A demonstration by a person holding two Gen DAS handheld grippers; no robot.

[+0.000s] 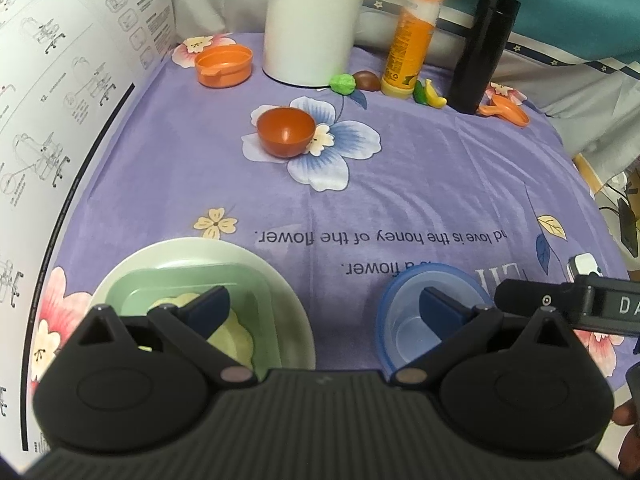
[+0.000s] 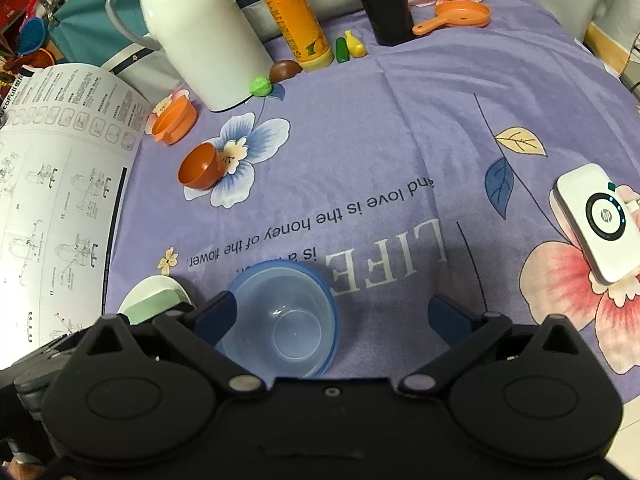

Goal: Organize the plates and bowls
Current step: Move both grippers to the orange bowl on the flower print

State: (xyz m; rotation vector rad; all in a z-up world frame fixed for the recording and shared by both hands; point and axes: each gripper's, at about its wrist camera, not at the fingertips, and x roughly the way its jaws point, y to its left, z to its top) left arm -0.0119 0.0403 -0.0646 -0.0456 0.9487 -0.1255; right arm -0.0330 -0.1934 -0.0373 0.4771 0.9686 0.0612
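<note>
A stack of a white round plate (image 1: 280, 280), a green square dish (image 1: 224, 276) and a pale yellow scalloped dish (image 1: 236, 340) sits at the near left of the purple cloth. A clear blue bowl (image 1: 404, 332) (image 2: 280, 316) stands near the front. A small red-brown bowl (image 1: 286, 130) (image 2: 200, 166) sits farther back, with an orange cup (image 1: 224, 65) (image 2: 176, 120) behind it. My left gripper (image 1: 324, 308) is open, one finger over the stack, one over the blue bowl. My right gripper (image 2: 332, 312) is open above the blue bowl, holding nothing.
A white thermos jug (image 1: 312, 20) (image 2: 204, 40), an orange bottle (image 1: 412, 40), a black flask (image 1: 484, 52), small toy foods (image 1: 344, 84) and an orange scoop (image 1: 508, 110) line the back. An instruction sheet (image 1: 60, 120) lies at left. A white device (image 2: 596, 220) lies at right.
</note>
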